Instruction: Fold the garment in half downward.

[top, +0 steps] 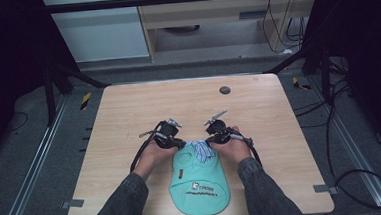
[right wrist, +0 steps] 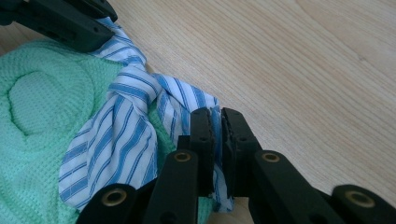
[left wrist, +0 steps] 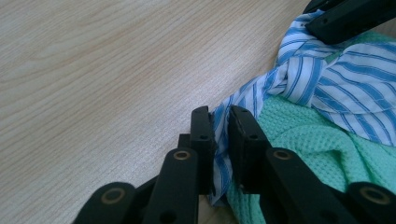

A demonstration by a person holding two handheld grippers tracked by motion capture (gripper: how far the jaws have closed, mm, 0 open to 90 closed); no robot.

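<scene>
I see a green bib (top: 199,179) lying flat on the wooden table (top: 128,111), near the edge closest to me, with its rounded bottom toward me and white lettering across it. At its far end sits a blue-and-white striped collar (top: 199,149), knotted in the middle.

My left gripper (top: 180,143) has its jaws pressed together on the left end of the striped collar; in the left gripper view the cloth (left wrist: 219,140) is pinched between the two black pads, right at the bib's edge (left wrist: 299,135). My right gripper (top: 209,140) is clamped the same way on the right end of the collar (right wrist: 215,135), with the striped fabric squeezed between its pads. The knot (right wrist: 135,93) lies between the two grippers, and the green bib (right wrist: 42,121) spreads out beside it. Both grippers rest low at the table surface, close together.
</scene>
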